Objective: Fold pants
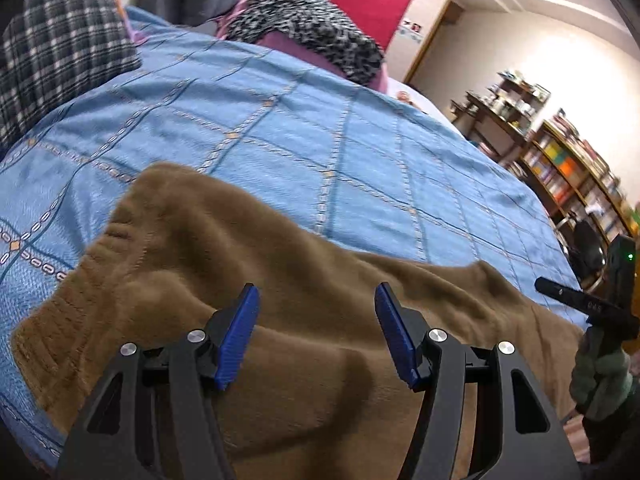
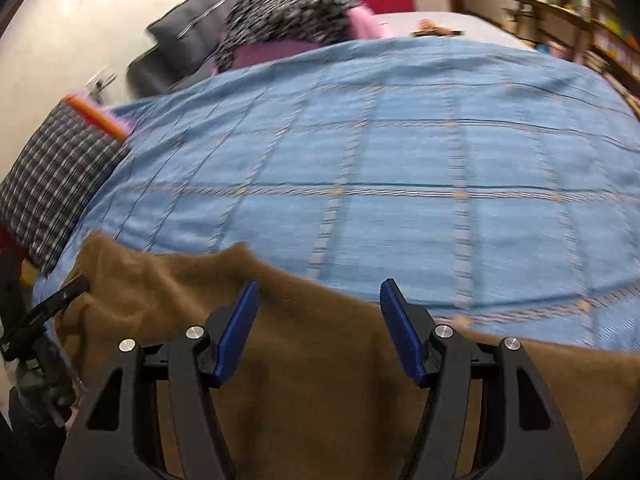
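Note:
Brown fleece pants (image 1: 248, 264) lie spread along the near edge of a bed, ribbed waistband at the left in the left wrist view. My left gripper (image 1: 316, 300) hovers over the pants, its blue pads wide apart with nothing between them. The right wrist view also shows the pants (image 2: 320, 360), running under my right gripper (image 2: 318, 296), which is open and empty above the cloth's far edge. The right gripper's black body (image 1: 592, 304) appears at the right edge of the left wrist view. The left gripper's black body (image 2: 44, 312) shows at the left edge of the right wrist view.
A blue checked bedspread (image 1: 280, 128) covers the bed. A dark plaid cushion (image 1: 60, 52) lies at the left. A black-and-white patterned bundle on purple cloth (image 1: 312, 28) sits at the far end. Bookshelves (image 1: 568, 168) stand to the right of the bed.

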`<state>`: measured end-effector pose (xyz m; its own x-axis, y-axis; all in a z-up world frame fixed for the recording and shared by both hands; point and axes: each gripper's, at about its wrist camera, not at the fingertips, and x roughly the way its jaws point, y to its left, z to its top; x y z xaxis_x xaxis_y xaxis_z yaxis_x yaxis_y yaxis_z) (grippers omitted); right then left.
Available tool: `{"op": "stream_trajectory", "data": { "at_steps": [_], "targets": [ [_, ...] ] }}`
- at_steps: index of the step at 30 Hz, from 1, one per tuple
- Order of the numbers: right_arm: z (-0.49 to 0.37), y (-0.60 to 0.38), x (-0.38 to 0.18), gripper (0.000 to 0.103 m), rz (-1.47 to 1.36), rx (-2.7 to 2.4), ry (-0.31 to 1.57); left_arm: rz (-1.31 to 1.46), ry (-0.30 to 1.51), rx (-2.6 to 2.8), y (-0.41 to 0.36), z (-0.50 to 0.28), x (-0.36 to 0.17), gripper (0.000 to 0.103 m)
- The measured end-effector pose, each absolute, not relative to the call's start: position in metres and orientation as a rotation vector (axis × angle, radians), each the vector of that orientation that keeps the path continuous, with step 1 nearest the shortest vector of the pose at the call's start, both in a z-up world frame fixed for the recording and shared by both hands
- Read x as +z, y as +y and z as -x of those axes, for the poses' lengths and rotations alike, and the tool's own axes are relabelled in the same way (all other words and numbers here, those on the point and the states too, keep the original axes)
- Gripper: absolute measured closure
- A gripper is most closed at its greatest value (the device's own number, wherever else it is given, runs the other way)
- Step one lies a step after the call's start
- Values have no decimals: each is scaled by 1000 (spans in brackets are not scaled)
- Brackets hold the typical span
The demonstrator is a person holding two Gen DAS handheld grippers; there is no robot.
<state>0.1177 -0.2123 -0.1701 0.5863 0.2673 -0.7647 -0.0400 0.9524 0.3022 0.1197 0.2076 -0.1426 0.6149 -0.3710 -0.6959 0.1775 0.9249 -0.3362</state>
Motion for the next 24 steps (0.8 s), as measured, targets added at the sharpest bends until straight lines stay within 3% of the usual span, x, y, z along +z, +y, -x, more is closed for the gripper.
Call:
{"op": "stream_trajectory", "data": {
  "at_steps": [7, 11, 20, 22, 24],
  "targets": [
    [-160, -159, -201, 38, -146, 168, 986, 207, 831, -242, 219, -126, -156, 43],
    [-185, -169, -222, 38, -147, 70, 1013, 235, 822, -231, 237, -129, -168, 62],
    [-192, -168, -232, 37, -119, 52, 1005, 223, 802, -267, 243, -126, -173, 65],
    [-186, -169, -226, 37, -133, 61, 998, 227, 814, -261, 238, -127, -168, 59],
    [-175, -174, -214, 37, -167, 80, 973, 224, 817, -255, 231, -126, -162, 39]
  ]
}}
